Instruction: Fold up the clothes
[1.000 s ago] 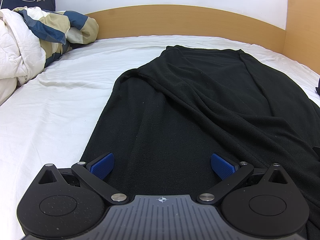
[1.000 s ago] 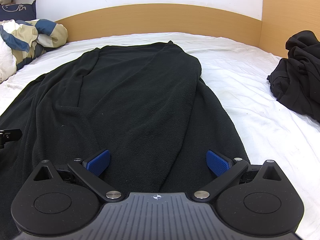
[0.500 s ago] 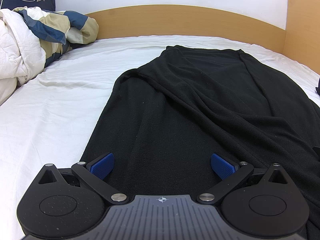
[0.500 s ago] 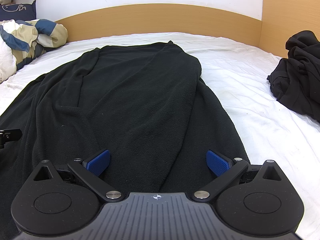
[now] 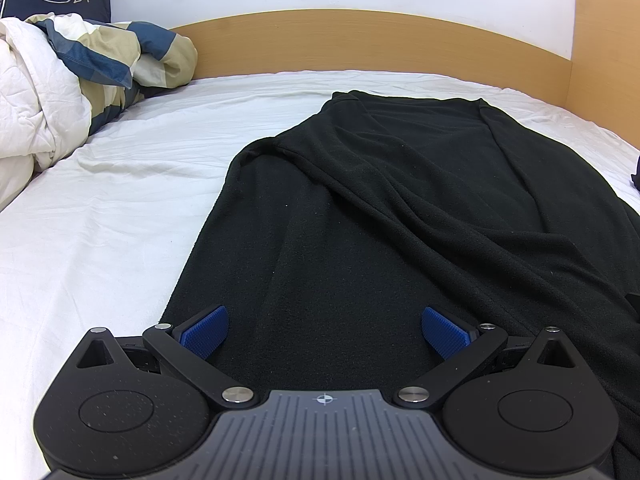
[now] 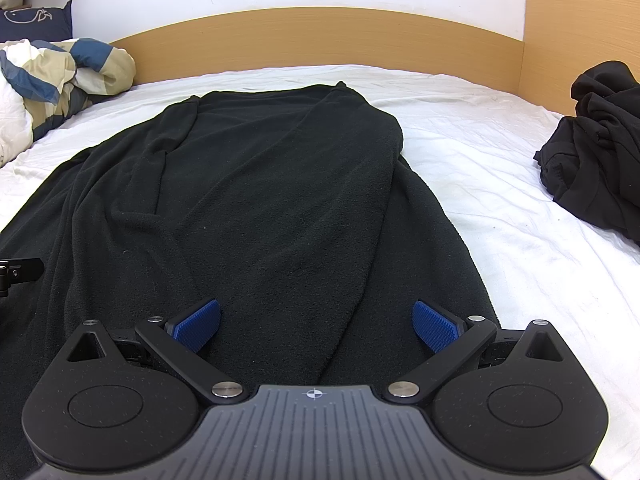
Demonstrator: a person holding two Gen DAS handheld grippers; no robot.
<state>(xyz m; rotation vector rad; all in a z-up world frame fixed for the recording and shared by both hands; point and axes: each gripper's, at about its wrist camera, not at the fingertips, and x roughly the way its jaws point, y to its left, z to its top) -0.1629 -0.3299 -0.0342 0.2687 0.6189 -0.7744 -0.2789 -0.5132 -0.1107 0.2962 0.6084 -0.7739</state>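
Lying spread lengthwise over the white bed sheet (image 5: 100, 220), filling the centre and right of the left wrist frame: a black fleece garment (image 5: 380, 220), creased in long diagonal folds, its far end close to the wooden headboard (image 5: 340, 40). Same garment in the right wrist frame, occupying the centre and left, right edge bordered by bare sheet.

Left gripper (image 5: 324, 330) at the bottom centre of its frame, blue-padded fingers (image 5: 204, 332) spread wide apart, nothing between them, poised over the near end of the garment close to its left edge. Contact with the cloth impossible to tell.

Right gripper (image 6: 316, 326) at the bottom centre of its frame, fingers (image 6: 434, 326) likewise spread wide and pinching nothing, set over the near end of the garment close to its right edge.

Crumpled at the right edge of the right wrist frame: a heap of black clothing (image 6: 596, 152), well apart from the garment. Bunched at the upper left of the left wrist frame: a white, blue and beige duvet (image 5: 80, 80), with a navy pillow (image 5: 68, 0) behind it.
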